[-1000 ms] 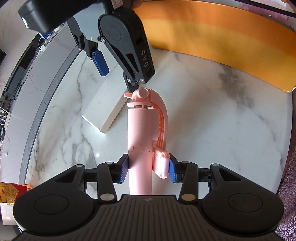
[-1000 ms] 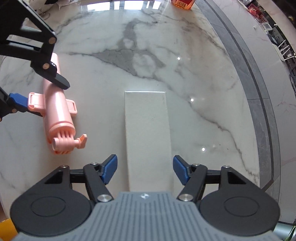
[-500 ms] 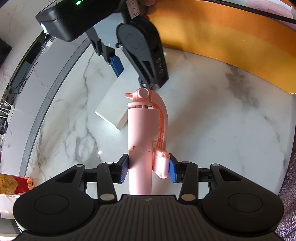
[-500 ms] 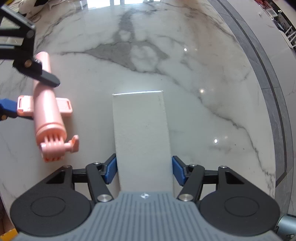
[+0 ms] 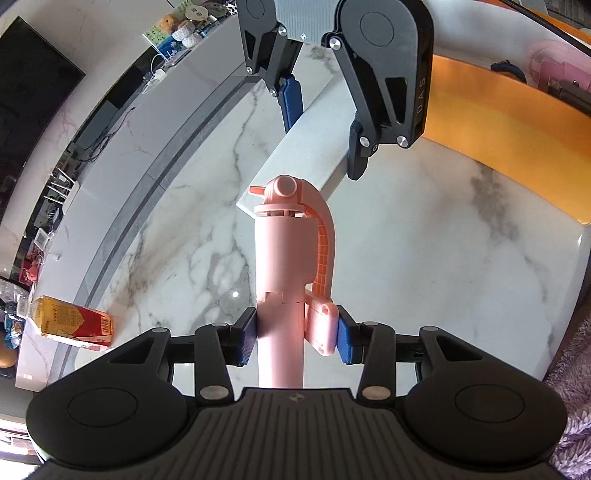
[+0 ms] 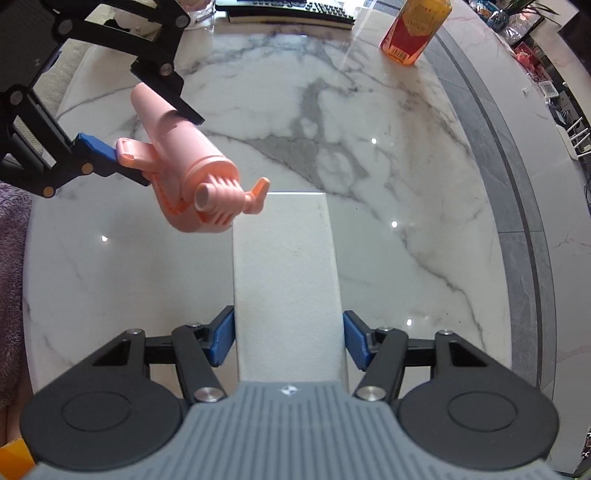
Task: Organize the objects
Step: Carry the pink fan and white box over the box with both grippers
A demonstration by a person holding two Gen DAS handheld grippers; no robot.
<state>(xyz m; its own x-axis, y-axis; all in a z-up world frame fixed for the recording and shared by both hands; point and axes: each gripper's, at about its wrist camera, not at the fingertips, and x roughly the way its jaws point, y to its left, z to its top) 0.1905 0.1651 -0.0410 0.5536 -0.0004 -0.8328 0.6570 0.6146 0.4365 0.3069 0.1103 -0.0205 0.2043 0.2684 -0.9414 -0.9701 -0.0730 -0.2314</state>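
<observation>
A pink selfie stick [image 5: 280,258] hangs above the marble table [image 5: 424,258], and my left gripper [image 5: 297,336] is shut on its handle and folded clamp. The stick's hinged head points away from the camera, toward the right gripper [image 5: 325,136]. A flat white box [image 6: 284,266] sits between the blue pads of my right gripper [image 6: 290,336], which is shut on its long sides. In the left wrist view the white box [image 5: 306,158] is held off the table. The pink stick [image 6: 184,158] and left gripper [image 6: 144,136] hover to the box's upper left, the stick's head near its far corner.
A red and yellow carton [image 6: 413,33] stands at the table's far edge, also seen lying low in the left wrist view as the carton [image 5: 70,321]. An orange sheet [image 5: 498,122] lies along one side. Purple fluffy fabric [image 5: 572,369] borders the table. A grey band [image 6: 517,221] rings the marble.
The right gripper closed on the white box and raised it off the table. The left gripper lifted the pink stick, which now sits closer to the box's far corner.
</observation>
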